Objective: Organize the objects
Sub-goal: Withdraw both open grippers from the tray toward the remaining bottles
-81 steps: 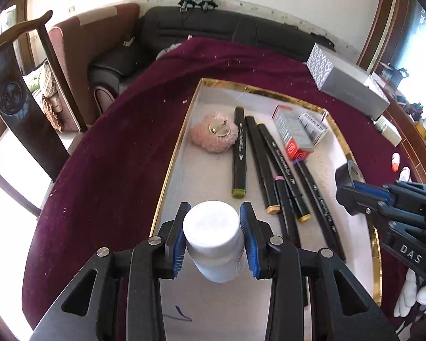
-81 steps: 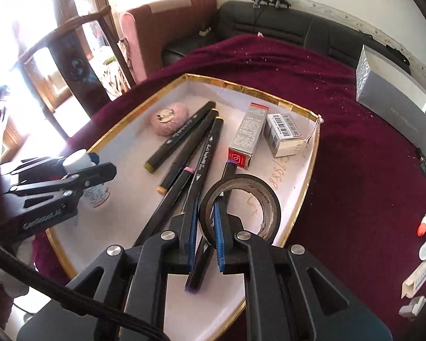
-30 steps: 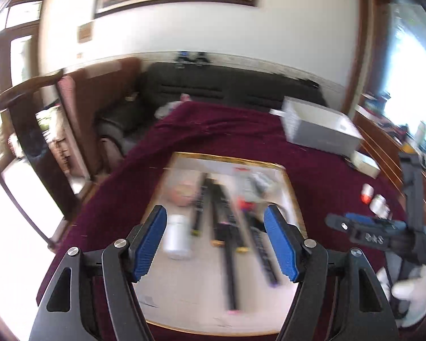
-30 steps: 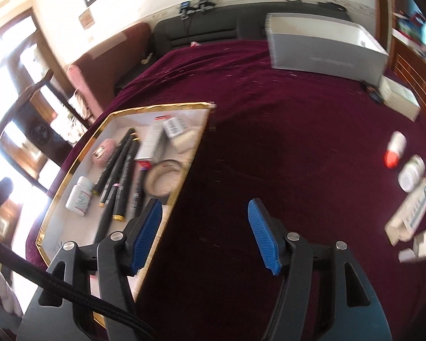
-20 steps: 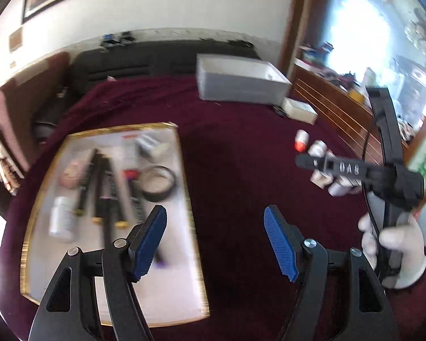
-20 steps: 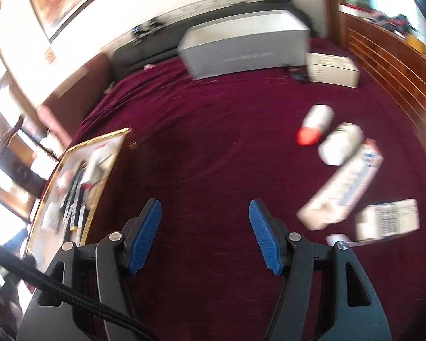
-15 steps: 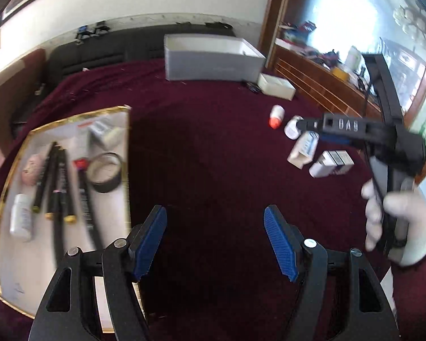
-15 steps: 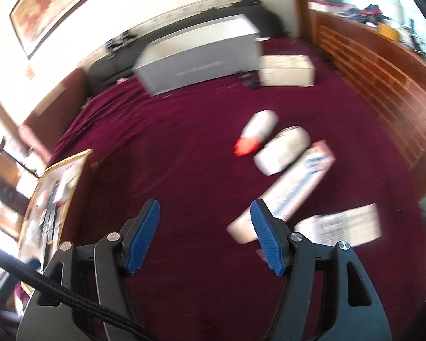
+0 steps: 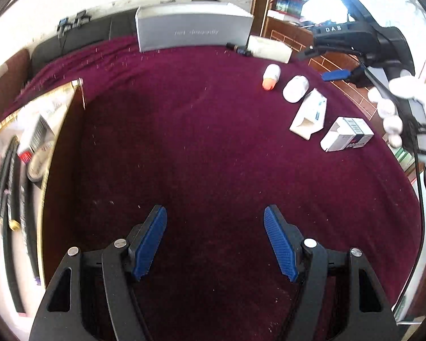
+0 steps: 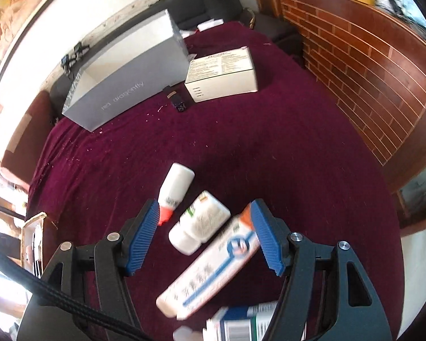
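Observation:
My left gripper (image 9: 213,227) stands open over bare maroon cloth, nothing between its blue pads. At its left lies the gold-rimmed tray (image 9: 45,170) with black markers (image 9: 10,199) and a tape roll (image 9: 37,167). My right gripper (image 10: 204,216) is open and hovers over a lying white bottle (image 10: 198,223). Beside that are a red-capped bottle (image 10: 174,189), a long white-and-blue box (image 10: 210,264) and a small barcoded box (image 10: 241,324). The left wrist view shows the same group: red-capped bottle (image 9: 270,76), white bottle (image 9: 295,89), long box (image 9: 309,113), small box (image 9: 346,137), under the right gripper (image 9: 312,65).
A large grey box (image 10: 122,79) and a white carton (image 10: 221,74) stand at the far side of the table, with a small dark object (image 10: 177,101) between them. A brick-patterned wooden panel (image 10: 369,71) borders the right. A white-gloved hand (image 9: 392,110) holds the right gripper.
Both grippers let go of the white bottle and the tape roll in the tray, then swung right. The right one now hangs over the bottles and boxes; the tray has slid to the left edge.

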Motion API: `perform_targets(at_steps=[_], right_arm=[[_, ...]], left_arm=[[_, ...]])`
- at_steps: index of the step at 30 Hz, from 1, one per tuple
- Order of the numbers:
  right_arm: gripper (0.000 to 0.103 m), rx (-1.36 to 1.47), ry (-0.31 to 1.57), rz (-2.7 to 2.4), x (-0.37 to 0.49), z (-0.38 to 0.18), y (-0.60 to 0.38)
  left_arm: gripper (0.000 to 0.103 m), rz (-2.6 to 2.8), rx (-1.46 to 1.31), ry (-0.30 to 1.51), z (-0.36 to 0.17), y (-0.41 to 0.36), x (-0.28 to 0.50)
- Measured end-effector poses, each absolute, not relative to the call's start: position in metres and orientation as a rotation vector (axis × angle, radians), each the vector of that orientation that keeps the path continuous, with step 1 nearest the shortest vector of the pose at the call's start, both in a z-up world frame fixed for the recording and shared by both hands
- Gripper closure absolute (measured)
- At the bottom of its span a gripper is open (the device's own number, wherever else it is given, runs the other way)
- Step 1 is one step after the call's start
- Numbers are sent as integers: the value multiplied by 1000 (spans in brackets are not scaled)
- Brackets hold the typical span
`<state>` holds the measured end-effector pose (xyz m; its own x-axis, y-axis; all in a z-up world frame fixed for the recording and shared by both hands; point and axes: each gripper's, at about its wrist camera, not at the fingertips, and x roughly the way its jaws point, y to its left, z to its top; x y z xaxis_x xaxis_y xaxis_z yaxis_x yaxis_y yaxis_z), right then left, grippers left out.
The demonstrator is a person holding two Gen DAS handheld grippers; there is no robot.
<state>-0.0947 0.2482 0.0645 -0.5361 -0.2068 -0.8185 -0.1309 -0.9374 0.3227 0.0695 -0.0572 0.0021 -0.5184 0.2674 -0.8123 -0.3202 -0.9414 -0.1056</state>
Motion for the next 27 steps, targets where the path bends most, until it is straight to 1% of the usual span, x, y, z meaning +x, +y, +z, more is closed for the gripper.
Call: perform_targets(at_steps=[3,7,10,13,16,19,20,24,27], right_arm=[[37,1519,-517,-2632,-111,58,243],[35,1570,-518,-2468,-124,41,226],[35,1528,-540,-2210,-112,38,196],[35,1440,-446,-1986,-85,52,159],[34,1366,-446,-2076,-80,72,163],[27,1417,-410,-2419,-97,80,184],[27,1482,-388,-2521,-105,74,190],[27,1610,-421,-2559,-120,46,192],[27,1660,-336,-2619,-128,38,186]], left_arm=[[38,2467,-1316,17,1,-63,66],[37,2463,-1307,1,0,-65,67],[33,2446,-1300,-28,0,-67,67],[32,2437,-1293,-56,1,-70,66],[29,2423,-1288,-71,1,-71,65],[27,2418,-1286,-74,0,-71,67],[26,2414,-1286,-78,0,-71,66],[23,2398,-1279,-96,0,-72,65],[21,2394,-1277,-96,0,-71,66]])
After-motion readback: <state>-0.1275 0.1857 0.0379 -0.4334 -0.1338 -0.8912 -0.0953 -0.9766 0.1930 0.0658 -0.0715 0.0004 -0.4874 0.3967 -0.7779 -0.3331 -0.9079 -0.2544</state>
